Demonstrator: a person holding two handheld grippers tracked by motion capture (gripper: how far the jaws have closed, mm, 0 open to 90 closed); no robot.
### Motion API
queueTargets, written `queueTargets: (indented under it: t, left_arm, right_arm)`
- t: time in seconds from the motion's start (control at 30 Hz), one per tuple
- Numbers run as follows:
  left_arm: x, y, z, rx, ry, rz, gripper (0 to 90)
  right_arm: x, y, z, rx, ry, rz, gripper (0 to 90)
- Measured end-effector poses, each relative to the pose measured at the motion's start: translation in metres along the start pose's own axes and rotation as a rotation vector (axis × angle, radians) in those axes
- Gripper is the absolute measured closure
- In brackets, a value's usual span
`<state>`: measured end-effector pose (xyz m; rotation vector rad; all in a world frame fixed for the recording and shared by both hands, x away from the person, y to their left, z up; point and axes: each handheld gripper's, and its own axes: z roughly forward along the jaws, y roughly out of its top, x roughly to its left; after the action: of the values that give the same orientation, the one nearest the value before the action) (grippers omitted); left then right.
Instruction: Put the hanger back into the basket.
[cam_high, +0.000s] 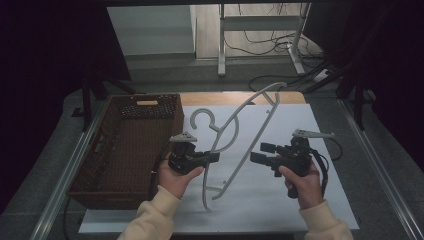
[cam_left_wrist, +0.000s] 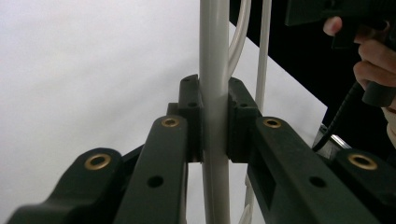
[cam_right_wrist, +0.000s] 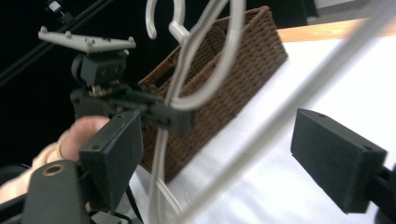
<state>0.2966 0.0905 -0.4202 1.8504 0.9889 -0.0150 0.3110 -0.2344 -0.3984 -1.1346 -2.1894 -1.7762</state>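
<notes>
Hanger (cam_left_wrist: 214, 70) cut off top and bottom in left gripper view; blurred before right tongs (cam_right_wrist: 217, 161).

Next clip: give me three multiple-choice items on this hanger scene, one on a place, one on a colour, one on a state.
1. Where does the wicker basket stand? A left of the white sheet B right of it C on the floor
2. What colour is the hanger? A red B pale grey C black
3. How are the left tongs? A wide open B shut on the hanger C lying on the table

1 A: the high view shows it at the left.
2 B: its bars are pale grey.
3 B: the pads press on a hanger bar.
</notes>
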Motion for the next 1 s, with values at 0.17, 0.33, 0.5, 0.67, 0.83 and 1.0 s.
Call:
queueTargets:
  t: [0.17, 0.33, 0.5, 0.67, 0.83, 1.0]
  left_arm:
    - [0.000, 0.006, -0.009, -0.005, -0.001, 0.012, 79.6]
    - [-0.001, 0.013, -0.019, -0.012, 0.003, 0.026, 79.6]
    - [-0.001, 0.016, -0.026, -0.019, 0.002, 0.038, 79.6]
    - [0.000, 0.019, -0.035, -0.027, 0.006, 0.048, 79.6]
    - [0.002, 0.024, -0.046, -0.046, 0.012, 0.044, 79.6]
    - [0.003, 0.031, -0.057, -0.063, 0.014, 0.047, 79.6]
  right_arm:
    - [-0.006, -0.014, -0.024, 0.030, -0.078, -0.055, 6.9]
    - [-0.025, -0.032, -0.039, 0.082, -0.196, -0.056, 4.5]
    - [-0.041, -0.043, -0.044, 0.124, -0.319, -0.082, 4.5]
    - [-0.050, -0.048, -0.043, 0.152, -0.360, -0.094, 5.3]
    - [-0.051, -0.051, -0.039, 0.185, -0.379, -0.110, 4.9]
    - [-0.053, -0.051, -0.037, 0.211, -0.407, -0.126, 4.5]
